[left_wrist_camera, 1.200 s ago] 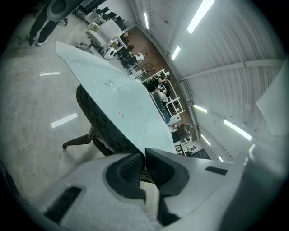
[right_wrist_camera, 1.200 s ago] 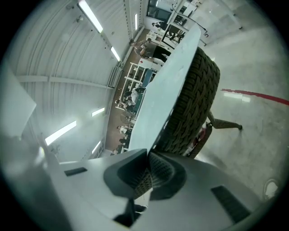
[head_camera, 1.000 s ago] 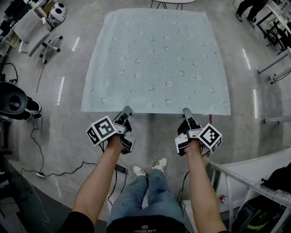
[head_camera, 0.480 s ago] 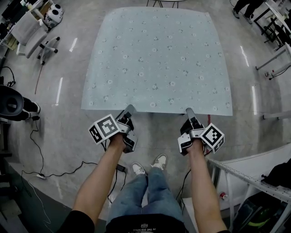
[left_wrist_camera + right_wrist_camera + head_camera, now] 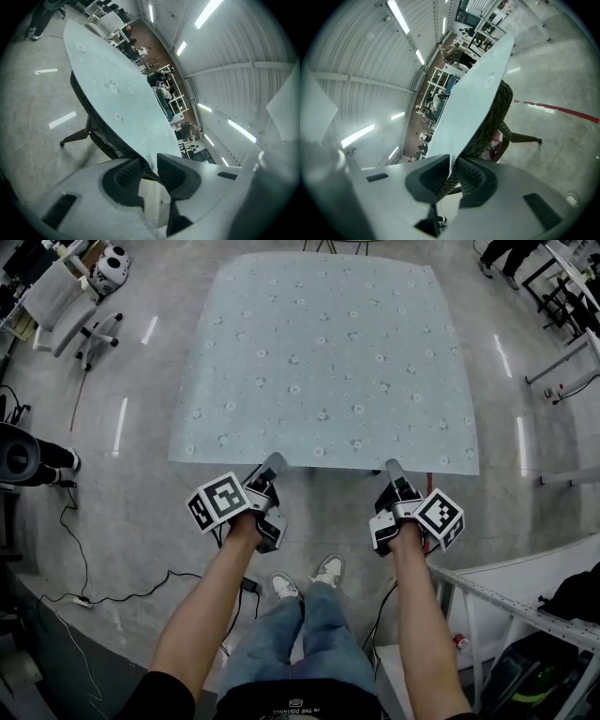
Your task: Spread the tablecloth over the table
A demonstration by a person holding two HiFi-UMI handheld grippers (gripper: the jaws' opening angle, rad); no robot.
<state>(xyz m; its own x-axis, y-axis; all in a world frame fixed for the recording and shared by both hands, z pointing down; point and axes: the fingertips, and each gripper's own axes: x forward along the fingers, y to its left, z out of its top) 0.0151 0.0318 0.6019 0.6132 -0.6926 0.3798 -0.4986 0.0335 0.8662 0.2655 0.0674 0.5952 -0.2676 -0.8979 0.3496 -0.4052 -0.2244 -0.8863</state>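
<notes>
Tablecloth (image 5: 323,362) hides the table (image 5: 493,119) from above; person (image 5: 506,249) at far right cut off to legs; distant figures (image 5: 161,84) too small to tell.

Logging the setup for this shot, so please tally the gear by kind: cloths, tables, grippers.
Tablecloth: 1
Table: 1
Grippers: 2, left gripper and right gripper, both with jaws just opening, the tablecloth's edge between them
Total: 4
</notes>
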